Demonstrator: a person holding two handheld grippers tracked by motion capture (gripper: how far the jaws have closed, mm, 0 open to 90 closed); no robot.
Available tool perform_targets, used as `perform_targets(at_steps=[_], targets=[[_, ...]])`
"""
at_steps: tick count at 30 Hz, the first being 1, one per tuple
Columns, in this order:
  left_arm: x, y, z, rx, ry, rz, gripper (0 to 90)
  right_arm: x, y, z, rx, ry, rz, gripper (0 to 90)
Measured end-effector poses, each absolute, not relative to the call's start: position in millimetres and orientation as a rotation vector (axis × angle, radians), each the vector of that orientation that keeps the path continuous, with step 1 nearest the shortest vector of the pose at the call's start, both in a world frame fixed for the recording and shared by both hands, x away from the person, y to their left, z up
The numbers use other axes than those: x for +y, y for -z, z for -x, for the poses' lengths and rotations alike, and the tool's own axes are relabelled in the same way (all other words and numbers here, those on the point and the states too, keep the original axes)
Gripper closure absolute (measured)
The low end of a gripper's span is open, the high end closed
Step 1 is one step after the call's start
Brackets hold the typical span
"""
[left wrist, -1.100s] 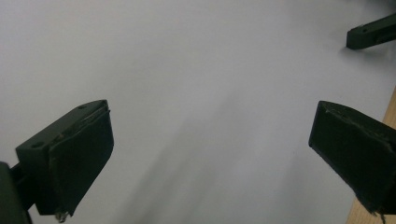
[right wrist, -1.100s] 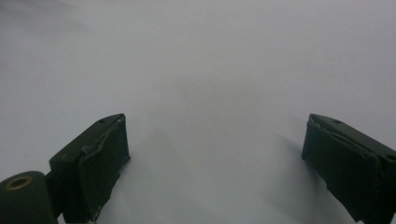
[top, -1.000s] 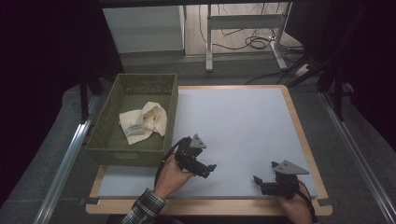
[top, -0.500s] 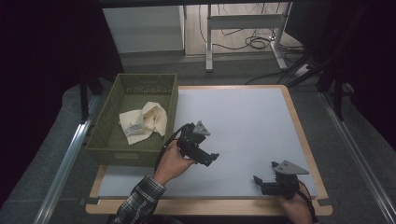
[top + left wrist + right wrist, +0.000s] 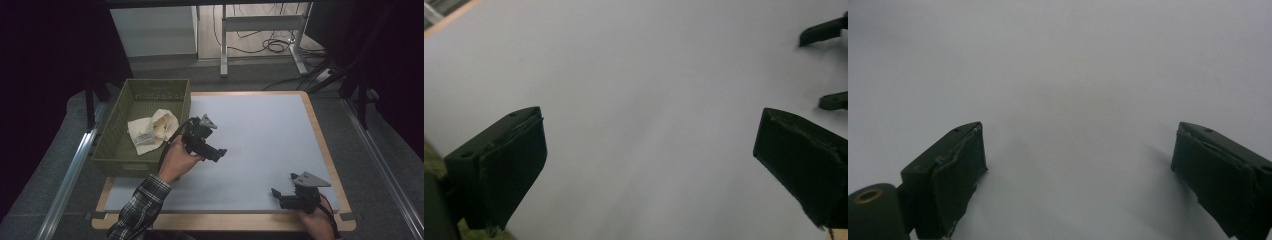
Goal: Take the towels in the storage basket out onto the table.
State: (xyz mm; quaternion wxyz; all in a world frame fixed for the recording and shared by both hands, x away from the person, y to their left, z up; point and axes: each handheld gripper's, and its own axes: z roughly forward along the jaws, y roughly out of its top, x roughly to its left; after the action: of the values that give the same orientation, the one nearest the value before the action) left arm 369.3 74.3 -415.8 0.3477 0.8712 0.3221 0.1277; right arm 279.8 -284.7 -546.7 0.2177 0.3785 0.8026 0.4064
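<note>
The left gripper (image 5: 220, 151) is held above the white table (image 5: 260, 130) just to the right of the green basket (image 5: 120, 160), lifted clear of the surface in the person's left hand (image 5: 176, 161). In the left gripper view its jaws stand wide apart with nothing between them, only bare table beyond; the tips of the right gripper (image 5: 829, 65) show dark at the upper right edge of that view. A plaid sleeve (image 5: 137, 210) comes in from the bottom of the high view behind the left hand, and a black cable loops from the gripper's back toward the basket. The cloth (image 5: 150, 130), a crumpled cream piece, lies inside the basket, in its nearer right part, with one fold against the right wall; it is near the left gripper but apart from it, with the basket wall between them. The right gripper (image 5: 276, 193) sits low at the near right corner of the table, close to the wooden edge, its grey three-cornered plate on top and its jaws pointing left. In the right gripper view its jaws are also spread wide and hold nothing, and they appear to rest on or just above the table, with soft shadows beside them. The two grippers are well apart.
</note>
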Motion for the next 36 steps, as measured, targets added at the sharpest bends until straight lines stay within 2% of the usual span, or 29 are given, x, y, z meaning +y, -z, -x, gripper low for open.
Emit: perform_targets(at_steps=[11,36], targets=[[106.2,400.5,-387.4,0.922,-0.382,-2.241,0.5,-284.7,546.7,-279.8,2.223,-1.125,-1.048,7.4],[179.5,395.4,-413.7,1.159,-0.492,-2.207,2.3,-284.7,546.7,-279.9,2.223,-1.125,-1.048,7.4]])
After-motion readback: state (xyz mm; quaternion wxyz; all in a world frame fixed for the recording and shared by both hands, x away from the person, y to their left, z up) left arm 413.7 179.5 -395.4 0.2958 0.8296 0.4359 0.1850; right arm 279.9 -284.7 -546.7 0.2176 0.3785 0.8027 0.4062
